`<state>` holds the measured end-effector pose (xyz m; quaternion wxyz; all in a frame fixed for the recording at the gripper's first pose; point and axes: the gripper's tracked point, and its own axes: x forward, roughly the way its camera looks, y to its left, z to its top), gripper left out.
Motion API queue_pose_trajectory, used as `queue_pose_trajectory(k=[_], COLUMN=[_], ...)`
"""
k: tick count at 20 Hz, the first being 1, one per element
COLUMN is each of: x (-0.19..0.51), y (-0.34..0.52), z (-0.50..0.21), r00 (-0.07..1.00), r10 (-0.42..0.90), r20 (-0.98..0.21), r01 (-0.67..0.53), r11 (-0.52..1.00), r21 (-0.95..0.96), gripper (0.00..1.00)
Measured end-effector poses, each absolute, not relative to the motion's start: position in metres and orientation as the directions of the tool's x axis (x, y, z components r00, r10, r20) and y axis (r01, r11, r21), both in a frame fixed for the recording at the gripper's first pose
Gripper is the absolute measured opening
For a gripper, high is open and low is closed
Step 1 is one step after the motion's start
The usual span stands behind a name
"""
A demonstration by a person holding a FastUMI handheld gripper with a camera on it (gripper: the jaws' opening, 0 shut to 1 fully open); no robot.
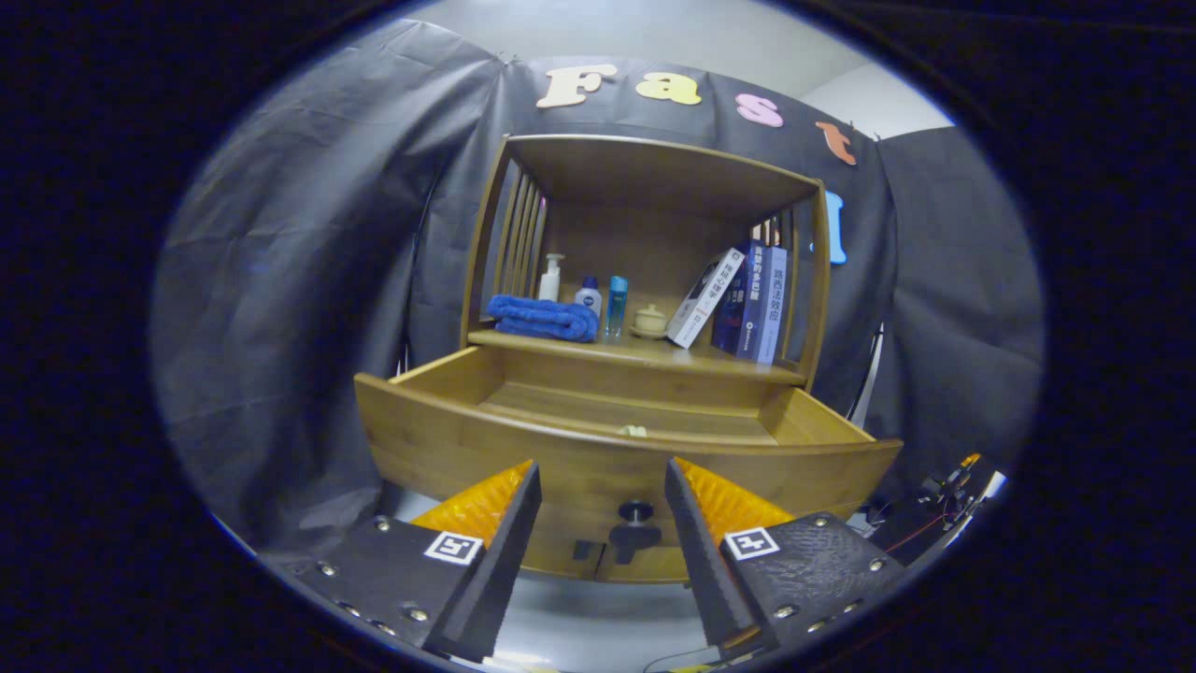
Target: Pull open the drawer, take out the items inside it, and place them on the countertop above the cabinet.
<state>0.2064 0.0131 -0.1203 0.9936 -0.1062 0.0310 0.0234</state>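
The wooden cabinet's drawer (448,439) stands pulled open toward me, its curved front just ahead of my fingers. A small pale item (633,431) peeks over the front rim inside the drawer. The dark round knob (635,511) on the drawer front sits between my fingertips, a little beyond them. My gripper (603,479) is open, with nothing between its fingers. The countertop (654,355) lies above the drawer.
On the countertop lie a folded blue towel (544,318), a white pump bottle (551,278), two small bottles (604,301), a lidded cream cup (649,321) and several books (747,299) leaning at the right. Slatted sides and a wooden top enclose the shelf. Cables and gear (944,491) sit at lower right.
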Motion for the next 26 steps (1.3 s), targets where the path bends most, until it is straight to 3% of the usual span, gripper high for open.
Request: queue_pose_trajectory(k=[13, 19, 26], x=[0.273, 0.328, 0.372], y=[0.01, -0.011, -0.029], z=[-0.071, -0.122, -0.177], r00=[0.999, 0.965, 0.831], r10=[-0.017, -0.058, -0.053], r20=[-0.043, -0.255, -0.554], r01=[0.009, 0.021, 0.009], r11=[0.984, 0.989, 0.997], r21=[-0.179, -0.144, -0.082], gripper=[0.79, 0.79, 0.8])
